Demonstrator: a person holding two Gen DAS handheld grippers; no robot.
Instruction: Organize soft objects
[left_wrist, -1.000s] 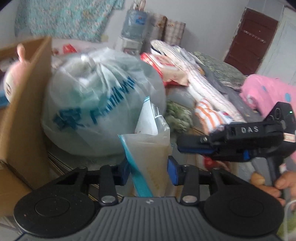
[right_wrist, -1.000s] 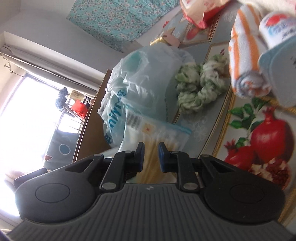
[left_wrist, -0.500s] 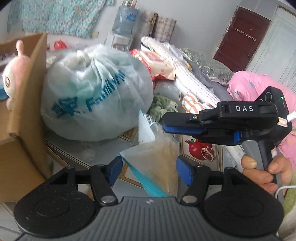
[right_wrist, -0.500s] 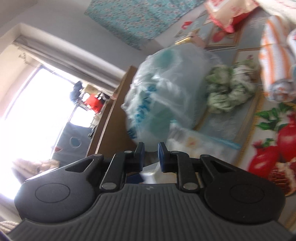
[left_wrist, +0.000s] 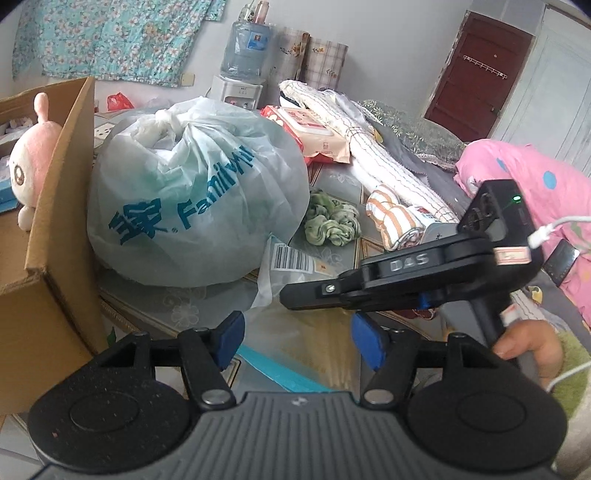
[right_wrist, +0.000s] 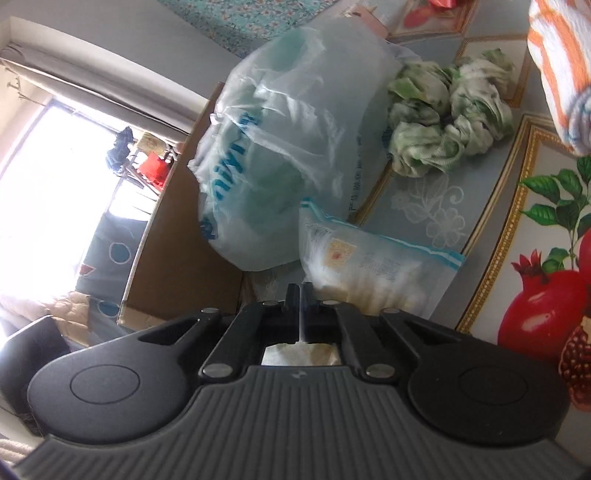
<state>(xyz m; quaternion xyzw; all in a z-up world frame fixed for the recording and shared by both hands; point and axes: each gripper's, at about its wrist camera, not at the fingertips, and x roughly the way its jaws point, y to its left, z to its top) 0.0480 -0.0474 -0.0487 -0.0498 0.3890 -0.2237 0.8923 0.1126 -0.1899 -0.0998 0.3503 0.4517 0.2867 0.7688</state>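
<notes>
Left wrist view. My left gripper (left_wrist: 297, 336) stands wide, pads clear of everything; the zip pouch (left_wrist: 295, 295) with its blue strip lies between and just beyond them on the table (left_wrist: 177, 306), untouched by this claw. The right gripper (left_wrist: 291, 297) crosses from the right, a hand (left_wrist: 532, 347) on its handle, its tip at the pouch. Behind: a tied plastic bag (left_wrist: 195, 192) leaning on the cardboard box (left_wrist: 55, 258), a plush toy (left_wrist: 27, 155) in the box, a green rag (left_wrist: 332, 221) and a striped towel (left_wrist: 395, 221) further back on the table.

Right wrist view. My right gripper (right_wrist: 300, 295) is pinched fully together. The zip pouch (right_wrist: 369, 262) lies just past its tip, touching the plastic bag (right_wrist: 288, 147). The fingers probably nip the pouch's near edge, though the contact is hidden by the fingers themselves, so I cannot confirm it. Green rag (right_wrist: 447, 125) and striped towel (right_wrist: 557, 66) beyond; cardboard box (right_wrist: 177, 236) to the left.

Step in hand, as I judge it: carrying the pouch to the box. Done well, I lift slowly to test the thin-film grip, keep the left claw parted and out of the path, and clear the bag before swinging over the box wall.
</notes>
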